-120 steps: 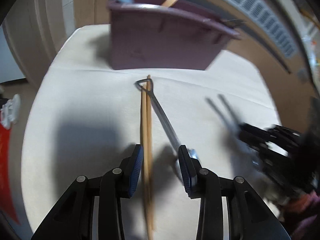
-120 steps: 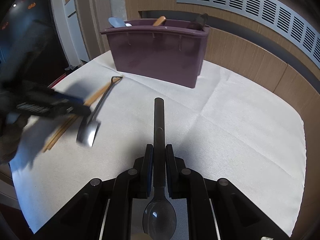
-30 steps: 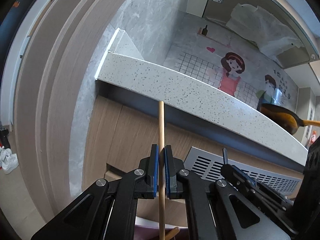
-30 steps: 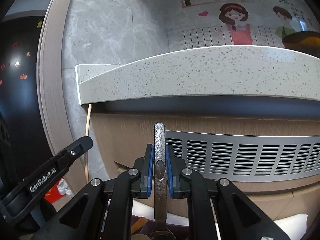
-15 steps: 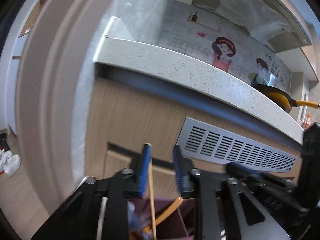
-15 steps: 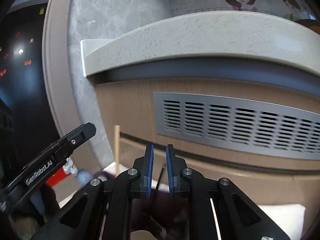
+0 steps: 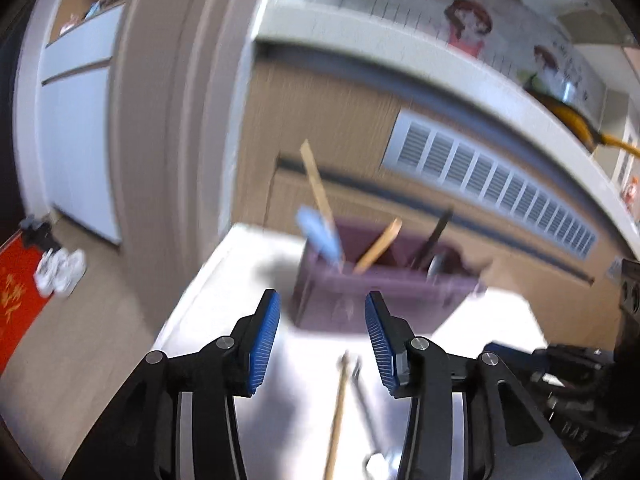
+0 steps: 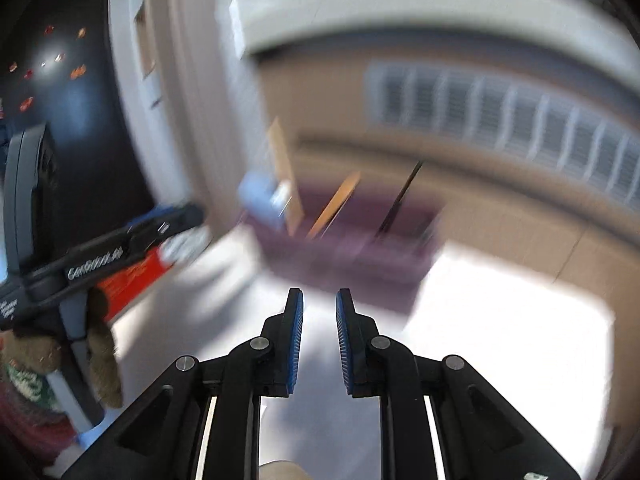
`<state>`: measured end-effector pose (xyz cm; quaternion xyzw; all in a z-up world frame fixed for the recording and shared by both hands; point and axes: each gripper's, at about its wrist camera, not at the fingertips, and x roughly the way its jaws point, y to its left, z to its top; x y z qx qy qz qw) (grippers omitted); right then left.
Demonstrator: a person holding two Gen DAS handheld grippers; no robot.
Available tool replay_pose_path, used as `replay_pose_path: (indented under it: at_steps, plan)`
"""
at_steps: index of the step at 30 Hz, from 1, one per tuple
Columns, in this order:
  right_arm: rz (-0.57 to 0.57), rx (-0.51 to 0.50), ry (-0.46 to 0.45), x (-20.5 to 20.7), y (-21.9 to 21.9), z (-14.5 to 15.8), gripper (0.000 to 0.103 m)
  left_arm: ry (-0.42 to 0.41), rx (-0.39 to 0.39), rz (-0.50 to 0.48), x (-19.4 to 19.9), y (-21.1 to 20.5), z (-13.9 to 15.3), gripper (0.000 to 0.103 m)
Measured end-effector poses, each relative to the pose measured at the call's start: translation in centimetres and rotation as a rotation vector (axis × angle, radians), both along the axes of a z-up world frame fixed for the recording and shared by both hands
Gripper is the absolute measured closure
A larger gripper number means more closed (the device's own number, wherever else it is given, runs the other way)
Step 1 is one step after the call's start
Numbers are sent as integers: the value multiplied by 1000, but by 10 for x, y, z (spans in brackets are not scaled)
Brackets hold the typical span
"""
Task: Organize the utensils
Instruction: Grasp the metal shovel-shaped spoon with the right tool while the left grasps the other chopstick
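Observation:
A purple utensil bin (image 7: 384,296) stands at the far side of the white-clothed table (image 7: 224,304). A wooden chopstick (image 7: 318,188), a blue-handled utensil (image 7: 320,238), a wooden handle (image 7: 380,244) and a dark-handled spoon (image 7: 434,238) stand in it. My left gripper (image 7: 322,336) is open and empty, short of the bin. One chopstick (image 7: 336,420) and a metal spoon (image 7: 370,420) lie on the cloth under it. My right gripper (image 8: 319,336) is open and empty. The bin (image 8: 344,240) is blurred in the right wrist view. The left gripper (image 8: 120,248) shows at that view's left.
A wooden counter front with a grey vent grille (image 7: 492,184) rises behind the table. A red mat (image 7: 16,292) and white shoes (image 7: 60,268) lie on the floor to the left. The table's left edge (image 7: 192,292) is near the bin.
Both grippers have let go: the chopstick and the dark spoon now stand in the bin. Both grippers have opened, pulled back and tilted down toward the table.

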<state>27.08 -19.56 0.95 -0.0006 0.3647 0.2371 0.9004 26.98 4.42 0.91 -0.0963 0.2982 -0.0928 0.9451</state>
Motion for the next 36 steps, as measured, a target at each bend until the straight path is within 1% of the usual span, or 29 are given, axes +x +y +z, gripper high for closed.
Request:
replay_pose_path:
  at_steps: [2, 4, 7, 10, 11, 14, 15, 18, 19, 21, 22, 24, 27, 31, 34, 36]
  plan:
    - [39, -6, 73, -10, 13, -21, 87, 25, 40, 12, -14, 5, -12, 56]
    - [48, -29, 103, -16, 25, -35, 87, 60, 79, -3, -23, 10, -25, 53]
    - [59, -43, 158, -11, 41, -52, 87, 145, 132, -16, -29, 17, -47, 53]
    - [43, -91, 225, 5, 62, -72, 87, 168, 144, 6, -32, 25, -57, 53]
    - [30, -108, 232, 9, 68, -77, 87, 175, 145, 17, -32, 28, -58, 53]
    - [-28, -146, 241, 22, 77, -87, 87, 200, 151, 24, -27, 30, -58, 53]
    - [-35, -140, 245, 24, 77, -88, 87, 203, 157, 22, -26, 29, -58, 53]
    - [-16, -126, 245, 28, 78, -87, 88, 209, 160, 10, -22, 24, -57, 53]
    - [-12, -133, 243, 29, 76, -87, 93, 211, 158, 4, -22, 22, -57, 53]
    - [-9, -167, 230, 25, 72, -85, 95, 215, 160, -8, -19, 18, -55, 53]
    - [-11, -187, 221, 22, 69, -85, 98, 215, 162, -17, -18, 15, -55, 53]
    - [-32, -211, 206, 16, 56, -84, 98, 216, 172, -34, -18, 8, -54, 53]
    - [-71, -197, 201, 8, 31, -80, 98, 223, 190, -63, -15, -2, -54, 53]
    - [-115, -179, 168, -9, 2, -70, 98, 237, 216, -116, -14, -20, -55, 53]
    - [-143, -162, 142, -24, -12, -63, 98, 249, 238, -148, -12, -32, -55, 53]
    - [-151, -155, 130, -32, -18, -62, 98, 272, 240, -179, -9, -39, -57, 53]
